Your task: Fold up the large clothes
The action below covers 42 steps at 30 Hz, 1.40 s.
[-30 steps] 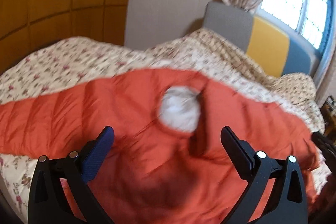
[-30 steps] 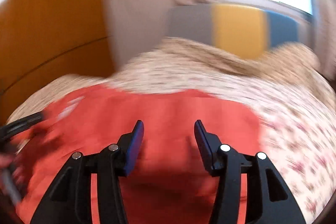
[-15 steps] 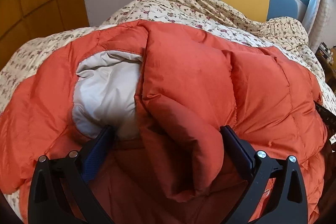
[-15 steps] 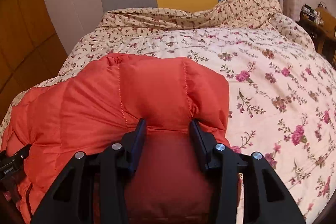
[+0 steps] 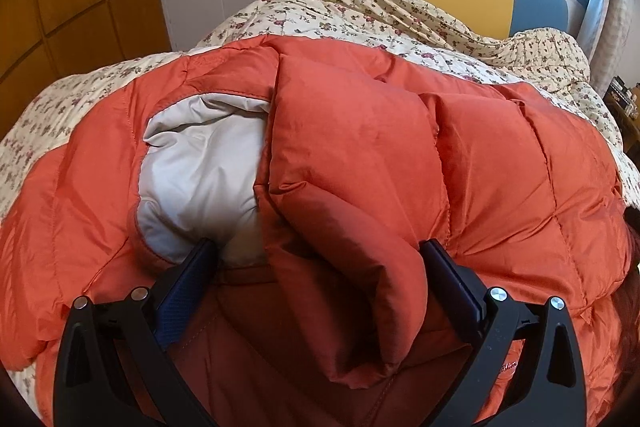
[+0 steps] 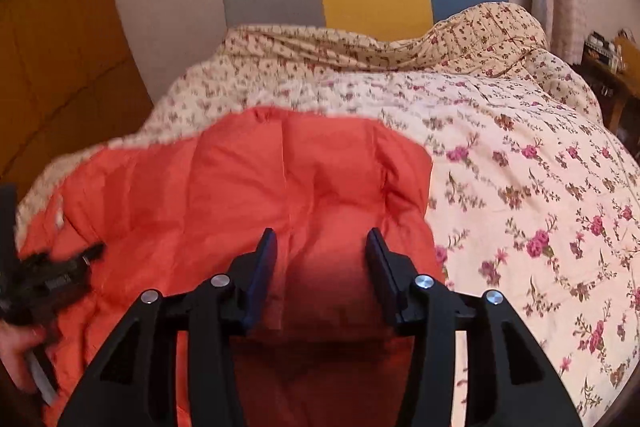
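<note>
A floral bedspread point(image 6: 520, 187) carries an orange puffer jacket point(image 5: 500, 167), its grey lining point(image 5: 200, 179) showing. The left gripper point(image 5: 320, 259) gapes wide around a bunched fold; the right gripper point(image 6: 322, 243) stands parted over padding.

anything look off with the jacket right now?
No damage shows. The orange jacket lies bunched on the floral quilt, not flat: one thick fold is flopped over its pale lining. Left gripper and right gripper stand open around padded folds.
</note>
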### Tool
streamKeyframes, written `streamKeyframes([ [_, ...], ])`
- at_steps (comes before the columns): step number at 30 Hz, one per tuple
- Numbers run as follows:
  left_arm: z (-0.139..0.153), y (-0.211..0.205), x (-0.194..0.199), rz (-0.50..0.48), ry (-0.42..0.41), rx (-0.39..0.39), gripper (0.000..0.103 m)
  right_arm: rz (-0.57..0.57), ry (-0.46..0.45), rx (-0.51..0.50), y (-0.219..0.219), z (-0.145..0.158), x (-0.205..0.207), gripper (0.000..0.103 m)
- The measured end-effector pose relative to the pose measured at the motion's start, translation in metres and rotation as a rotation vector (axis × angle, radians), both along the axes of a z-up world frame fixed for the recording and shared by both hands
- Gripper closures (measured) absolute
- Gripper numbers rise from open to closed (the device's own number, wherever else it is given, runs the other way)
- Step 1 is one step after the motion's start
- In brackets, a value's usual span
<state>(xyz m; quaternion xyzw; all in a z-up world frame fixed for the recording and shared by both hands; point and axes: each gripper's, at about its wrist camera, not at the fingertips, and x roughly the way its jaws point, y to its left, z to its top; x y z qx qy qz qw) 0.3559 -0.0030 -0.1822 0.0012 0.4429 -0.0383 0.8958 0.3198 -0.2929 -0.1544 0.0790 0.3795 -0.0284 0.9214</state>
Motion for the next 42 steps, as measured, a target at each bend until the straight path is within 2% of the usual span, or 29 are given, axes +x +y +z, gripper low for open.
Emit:
streamKeyframes([
  [3,0.0,0.0,0.0,0.0,0.0,0.002,0.003,-0.01,0.036,-0.007,0.001,-0.016,0.006,0.056],
  [8,0.001,0.0,0.0,0.0,0.004,-0.008,0.003,-0.013,0.053,-0.08,0.01,-0.024,0.009,0.054],
  [11,0.011,0.008,-0.002,-0.002,0.024,-0.047,0.003,-0.014,0.057,-0.084,0.01,-0.027,0.009,0.054],
  [15,0.035,0.036,-0.022,0.045,-0.02,-0.157,0.003,-0.014,0.055,-0.09,0.009,-0.026,0.009,0.054],
  [22,0.061,0.135,-0.077,0.296,-0.11,-0.227,0.003,-0.015,0.055,-0.094,0.009,-0.026,0.009,0.054],
  [25,0.062,0.181,-0.101,0.433,-0.128,-0.217,0.003,-0.015,0.055,-0.094,0.009,-0.026,0.009,0.054],
  [30,0.054,0.258,-0.156,0.691,-0.148,-0.242,0.003,-0.015,0.054,-0.097,0.009,-0.026,0.008,0.054],
  [33,0.044,0.285,-0.19,0.81,-0.151,-0.277,0.004,-0.015,0.054,-0.095,0.009,-0.026,0.008,0.054],
  [34,0.041,0.292,-0.202,0.846,-0.157,-0.298,0.007,-0.015,0.054,-0.096,0.009,-0.026,0.008,0.054],
  [37,0.031,0.306,-0.224,0.894,-0.181,-0.364,0.018,-0.016,0.054,-0.096,0.009,-0.026,0.008,0.054],
  [40,0.023,0.319,-0.226,0.919,-0.18,-0.442,0.02,-0.016,0.053,-0.096,0.009,-0.026,0.008,0.054],
  [42,0.022,0.329,-0.229,0.96,-0.22,-0.495,0.02,-0.016,0.053,-0.096,0.009,-0.027,0.008,0.054],
])
